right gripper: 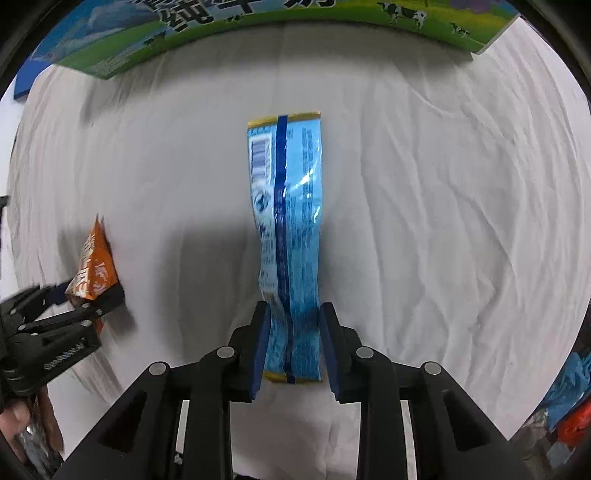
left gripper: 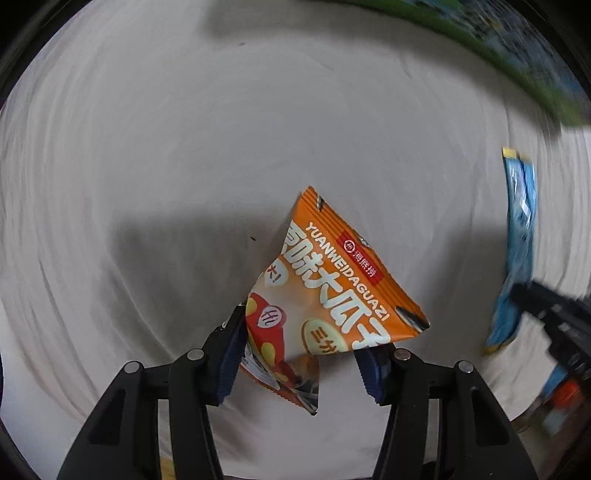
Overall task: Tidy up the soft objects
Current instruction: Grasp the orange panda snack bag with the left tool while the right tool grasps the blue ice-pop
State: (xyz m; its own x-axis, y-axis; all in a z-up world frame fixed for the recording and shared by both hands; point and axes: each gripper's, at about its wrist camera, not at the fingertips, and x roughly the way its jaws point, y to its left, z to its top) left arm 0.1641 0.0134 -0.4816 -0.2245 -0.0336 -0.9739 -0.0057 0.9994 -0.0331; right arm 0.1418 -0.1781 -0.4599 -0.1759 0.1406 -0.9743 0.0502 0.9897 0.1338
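Left tongs [left gripper: 299, 354] clamp orange snack packet [left gripper: 332, 288] above white cloth [left gripper: 184, 147].

wrinkled white sheet [right gripper: 443, 221], green milk carton [right gripper: 258, 22]

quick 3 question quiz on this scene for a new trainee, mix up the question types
1. True or false: the left gripper has its fingers around the orange snack packet.
2. What lies between the fingers of the right gripper?
A. a green towel
B. a long blue packet
C. a red cup
3. Fill in: at the far edge of the white cloth stands a carton printed with green grass and ____.

Key
1. True. One pad presses the packet's left side, the other sits under its lower right corner.
2. B. The blue packet runs lengthwise away from the gripper, seam side up.
3. Cows, printed on the carton.
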